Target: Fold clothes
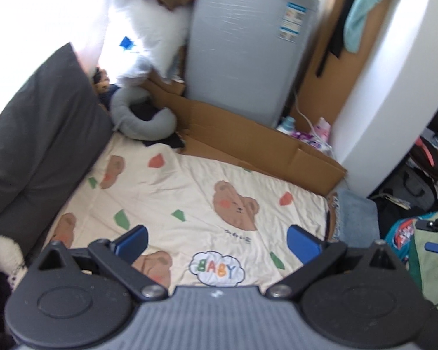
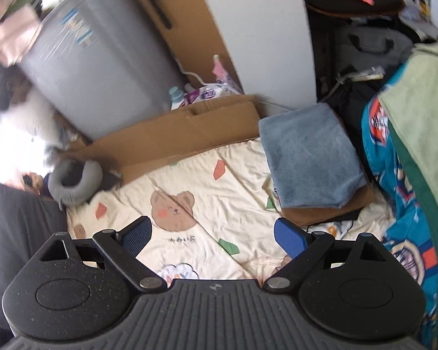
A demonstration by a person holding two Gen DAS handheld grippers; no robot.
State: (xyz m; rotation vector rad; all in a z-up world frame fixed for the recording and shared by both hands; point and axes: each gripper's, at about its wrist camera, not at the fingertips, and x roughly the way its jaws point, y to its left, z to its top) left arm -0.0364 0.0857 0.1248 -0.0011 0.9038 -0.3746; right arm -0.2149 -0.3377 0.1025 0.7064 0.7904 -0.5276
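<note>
While both claws hover empty over the cream bear-print bed sheet (image 1: 189, 192), left claw (image 1: 217, 240) and right claw (image 2: 213, 233) have jaws spread wide, nothing held. Folded grey-blue fleece cloth (image 2: 309, 157) sits on flat brown cardboard (image 2: 330, 213) at bed's far right corner. Prob soft, light, floppy, w/ decent friction; pinch a corner/edge, not the middle.

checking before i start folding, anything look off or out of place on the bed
Nothing spilled or damaged. The blue folded towel sits skewed on a flat cardboard piece at the bear-print sheet's corner, and more flattened cardboard lines the far edge. Both grippers, left and right, are open and empty.
</note>
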